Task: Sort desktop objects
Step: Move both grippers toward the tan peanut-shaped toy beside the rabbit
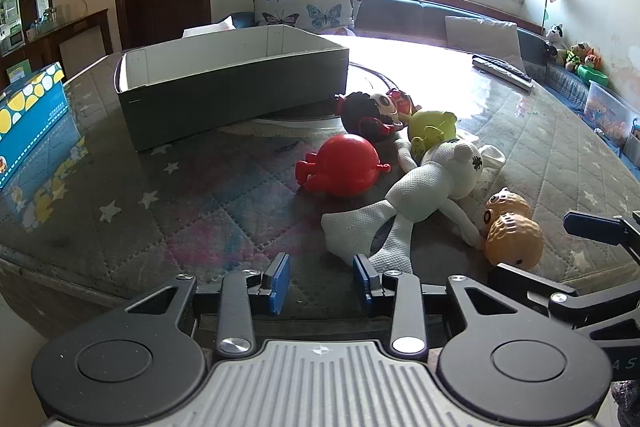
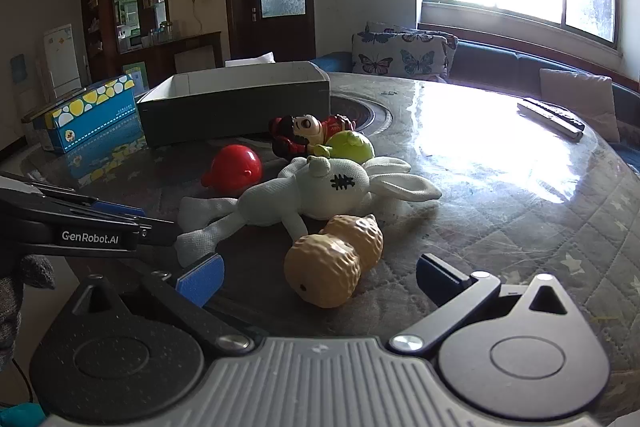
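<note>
With both grippers spread and empty, centre right gripper (image 2: pixel 318 277) around peanut toy (image 2: pixel 334 261) low in frame, then carry to grey box (image 2: pixel 236 103).

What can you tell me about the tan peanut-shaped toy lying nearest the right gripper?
The peanut toy is tan, two-lobed, with a bumpy moulded skin that looks like soft rubber or vinyl. One lobe carries a cartoon face with a round eye, seen from the left wrist; the near lobe shows a small hole. It lies on its side on the quilted table cover, against the white plush rabbit's arm. The right gripper is open around it, not touching.
</note>
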Motion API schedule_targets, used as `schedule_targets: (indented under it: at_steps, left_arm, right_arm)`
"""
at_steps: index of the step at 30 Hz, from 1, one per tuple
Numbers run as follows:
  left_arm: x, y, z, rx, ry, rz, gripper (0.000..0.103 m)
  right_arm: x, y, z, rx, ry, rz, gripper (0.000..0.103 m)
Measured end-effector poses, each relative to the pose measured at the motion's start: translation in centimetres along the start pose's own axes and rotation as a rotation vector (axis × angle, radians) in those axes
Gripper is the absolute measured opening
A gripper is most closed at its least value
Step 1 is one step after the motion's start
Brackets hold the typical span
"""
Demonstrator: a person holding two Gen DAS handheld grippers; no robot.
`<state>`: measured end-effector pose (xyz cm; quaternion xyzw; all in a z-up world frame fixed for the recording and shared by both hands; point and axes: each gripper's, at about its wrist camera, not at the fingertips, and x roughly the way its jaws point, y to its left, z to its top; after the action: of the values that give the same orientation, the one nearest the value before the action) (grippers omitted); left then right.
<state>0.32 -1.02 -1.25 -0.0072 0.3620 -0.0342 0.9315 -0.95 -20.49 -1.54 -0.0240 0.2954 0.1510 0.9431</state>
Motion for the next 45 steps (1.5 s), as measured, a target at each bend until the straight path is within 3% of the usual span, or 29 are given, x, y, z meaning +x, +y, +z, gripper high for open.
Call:
schedule_targets:
  at_steps: [45]
  left_arm:
    - [1.5, -1.0, 1.4, 0.024, 0.029, -0.066, 0.037]
  right_arm:
    - [1.4, -0.8, 0.2, 0.01, 0.05, -0.012, 0.097]
